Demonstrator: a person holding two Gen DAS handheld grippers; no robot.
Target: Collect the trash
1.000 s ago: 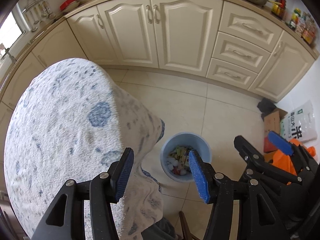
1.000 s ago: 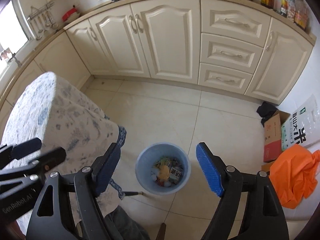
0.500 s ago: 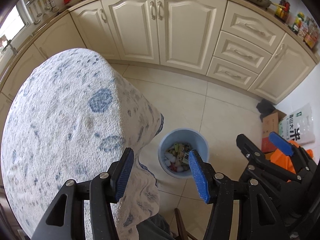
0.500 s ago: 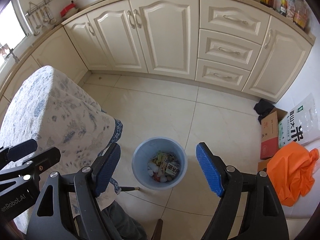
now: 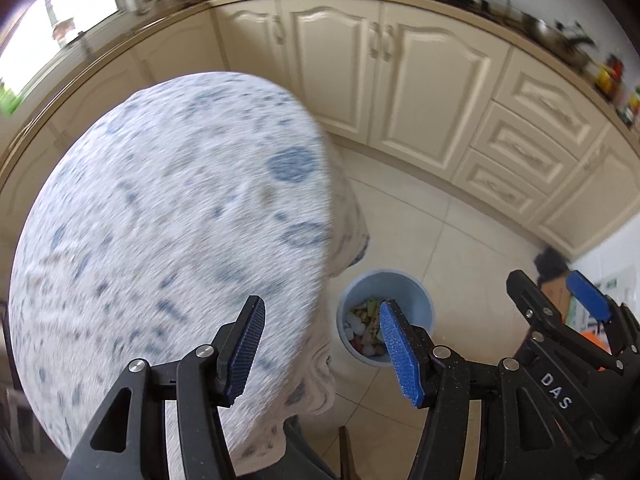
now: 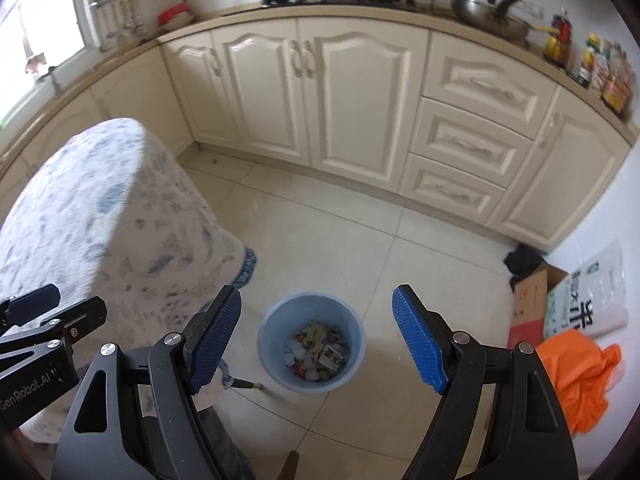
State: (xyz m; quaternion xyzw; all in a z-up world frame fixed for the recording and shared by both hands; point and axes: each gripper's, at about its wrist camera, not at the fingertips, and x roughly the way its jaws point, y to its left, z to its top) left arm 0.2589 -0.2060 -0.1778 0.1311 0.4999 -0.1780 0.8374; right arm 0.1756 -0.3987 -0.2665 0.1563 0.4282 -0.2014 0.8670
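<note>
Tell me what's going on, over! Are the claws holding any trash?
Left gripper empty, jaws opening. Right gripper open, empty. Blue bin on the floor below, trash inside. Clothed table beside it, nothing blocking the bin.

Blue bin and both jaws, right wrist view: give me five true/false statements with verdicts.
1. The blue bin stands on the floor tiles and holds mixed trash. True.
2. The right gripper carries a wrapper between its jaws. False: nothing is between them; the bin only shows through the gap.
3. An orange bag lies right of the bin. True.
4. The bin stands on the tablecloth. False: it stands on the floor beside the draped table.
5. The left gripper grips the cloth. False: its jaws are opening, with nothing held.
</note>
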